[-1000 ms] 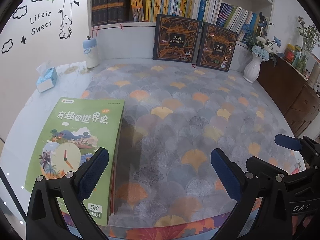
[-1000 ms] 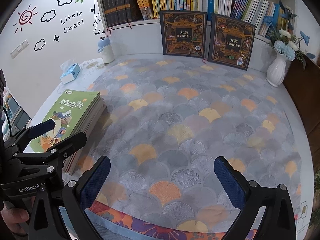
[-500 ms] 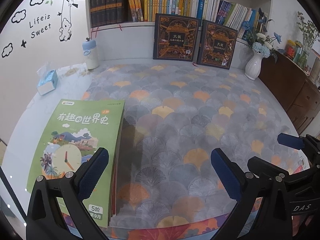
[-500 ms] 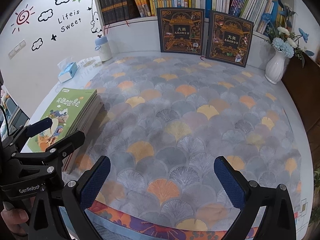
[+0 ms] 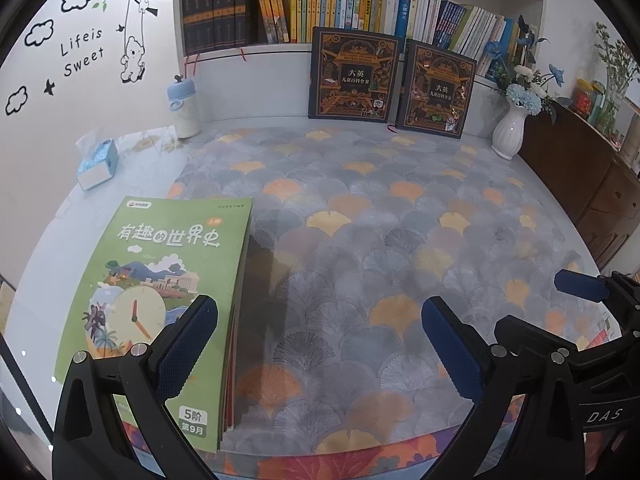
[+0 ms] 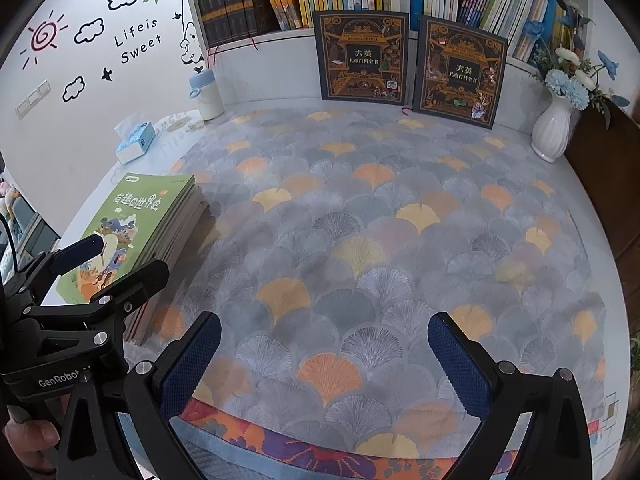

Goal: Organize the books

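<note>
Both grippers hang above the near edge of the table (image 6: 592, 364), each with its blue-padded fingers spread wide and nothing between them: the left gripper (image 5: 320, 344) sits beside the stack of books, with its left finger crossing the lower cover in that view, and the right gripper (image 6: 324, 360) is over bare patterned cloth (image 6: 360, 220), well clear of any book. The stack of books (image 5: 168, 280), topped by a green cover with a clock drawing, lies flat at the left side of the table, its edges roughly squared. Two dark encyclopedia volumes (image 6: 362, 56) stand upright at the back, leaning against the base of the bookshelf (image 5: 300, 46), whose row of spines looks full and orderly. No loose book shows on the cloth, so the work seems to be either between steps or close to finished; which one cannot be settled from here. If the stack is meant for the shelf, the next move calls for the left gripper to drop to the stack's near edge, slip one finger under a cover and close on a single book, with the right gripper steadying the rest so the pile does not slide.
</note>
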